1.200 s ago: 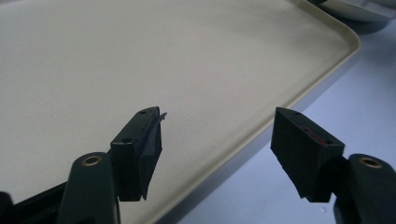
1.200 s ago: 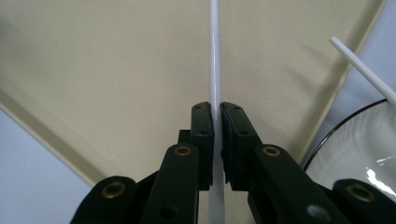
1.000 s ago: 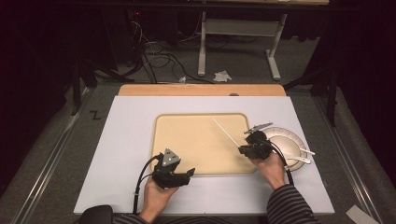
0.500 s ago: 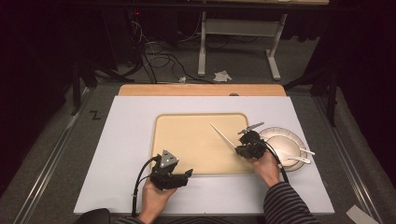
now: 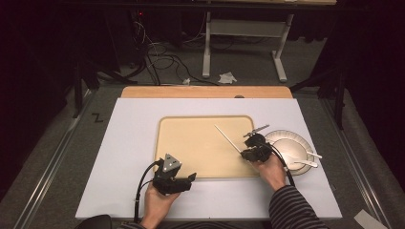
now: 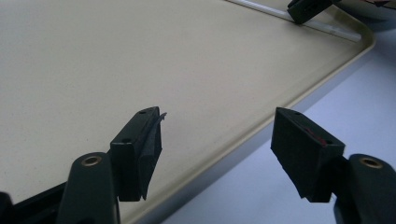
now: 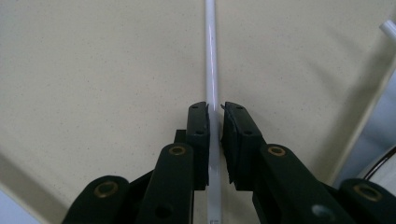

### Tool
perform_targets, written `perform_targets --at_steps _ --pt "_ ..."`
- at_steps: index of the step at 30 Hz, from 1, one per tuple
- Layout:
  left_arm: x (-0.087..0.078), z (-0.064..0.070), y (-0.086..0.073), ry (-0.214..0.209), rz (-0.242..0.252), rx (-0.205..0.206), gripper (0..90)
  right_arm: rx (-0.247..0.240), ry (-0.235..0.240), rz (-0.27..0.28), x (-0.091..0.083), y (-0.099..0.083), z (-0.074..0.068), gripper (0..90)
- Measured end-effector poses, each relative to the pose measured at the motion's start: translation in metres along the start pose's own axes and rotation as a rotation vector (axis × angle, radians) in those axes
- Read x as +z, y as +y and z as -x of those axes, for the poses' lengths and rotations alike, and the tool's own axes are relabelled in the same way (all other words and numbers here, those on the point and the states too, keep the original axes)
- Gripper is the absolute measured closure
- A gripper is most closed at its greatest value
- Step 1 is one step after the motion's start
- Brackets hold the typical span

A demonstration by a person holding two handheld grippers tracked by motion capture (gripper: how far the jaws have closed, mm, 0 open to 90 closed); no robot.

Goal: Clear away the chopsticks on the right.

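Chopstick (image 7: 211,56) first: you have it pinched in your right gripper (image 5: 250,153), jaws closed snugly on either side of the shaft, so the long free end runs out ahead of the jaws over the tray (image 5: 191,143). That grip near one end looks chosen to let you lay the stick flat on the tray's right side without the jaws fouling the raised rim. In the high view it slants from the gripper up toward the middle of the tray, close above the surface; whether it is touching I cannot tell. It is a thin, straight, glossy white rod (image 5: 227,139), round in section. Your left gripper (image 6: 217,140) sits idle at the tray's near edge with its jaws spread wide and nothing between them, probably just waiting clear. Just off the tray's right edge, the plate (image 5: 305,143) carries more white utensils.
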State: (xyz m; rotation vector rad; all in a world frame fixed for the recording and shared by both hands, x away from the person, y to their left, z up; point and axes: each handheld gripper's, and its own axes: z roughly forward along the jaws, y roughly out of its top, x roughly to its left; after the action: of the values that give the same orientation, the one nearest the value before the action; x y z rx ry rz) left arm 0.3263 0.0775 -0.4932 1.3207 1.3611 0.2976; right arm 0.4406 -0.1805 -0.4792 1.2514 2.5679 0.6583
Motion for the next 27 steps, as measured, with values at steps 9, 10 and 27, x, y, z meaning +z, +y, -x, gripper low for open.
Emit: perform_targets --at_steps 9,10,27 --pt "-0.0015 -0.0013 -0.0002 0.010 0.010 -0.008 33.5 0.013 -0.006 -0.023 0.0072 0.0007 0.0027 85.4" --pt "-0.0016 -0.0014 -0.0001 0.010 0.011 -0.009 33.5 0.011 -0.009 -0.022 0.0075 0.0006 0.0028 85.3" --pt "0.0000 0.0004 -0.0018 0.009 0.005 -0.001 33.5 0.074 -0.122 -0.034 0.0063 0.0003 0.0041 75.8"
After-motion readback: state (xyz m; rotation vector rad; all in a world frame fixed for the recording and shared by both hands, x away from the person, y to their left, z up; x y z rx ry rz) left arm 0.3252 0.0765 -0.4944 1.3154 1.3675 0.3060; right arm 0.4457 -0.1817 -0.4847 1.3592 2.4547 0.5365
